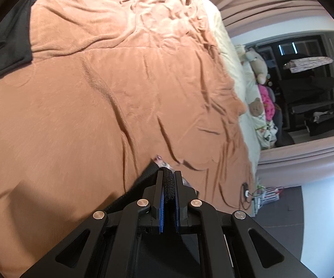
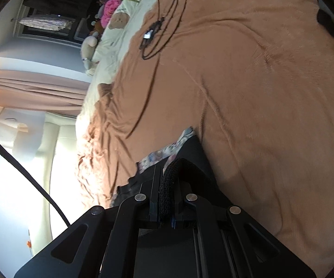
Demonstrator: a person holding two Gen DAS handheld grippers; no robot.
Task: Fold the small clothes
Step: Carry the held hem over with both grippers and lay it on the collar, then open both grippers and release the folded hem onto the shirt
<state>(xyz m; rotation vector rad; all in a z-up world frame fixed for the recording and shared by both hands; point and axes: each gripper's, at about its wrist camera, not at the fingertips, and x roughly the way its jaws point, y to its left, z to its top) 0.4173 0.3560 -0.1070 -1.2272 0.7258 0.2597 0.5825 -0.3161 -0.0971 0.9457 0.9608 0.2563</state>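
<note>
My left gripper (image 1: 168,173) is shut on the thick black knit edge of a small garment (image 1: 169,190), held over the tan blanket (image 1: 97,106). A bit of floral fabric (image 1: 164,163) shows just past the fingertips. My right gripper (image 2: 169,169) is shut on the black knit edge of the same kind of garment (image 2: 167,192). Its black cloth and a floral patterned part (image 2: 164,153) hang beside the fingers above the blanket (image 2: 248,92). Most of the garment is hidden under the grippers.
Another dark garment (image 1: 7,41) lies at the blanket's far left. A black cable with a small device (image 2: 151,34) lies on the blanket. Plush toys and pillows (image 1: 257,88) sit along the bed's edge. Pink curtains (image 2: 32,90) and a dark clothes rack (image 1: 310,88) stand beyond.
</note>
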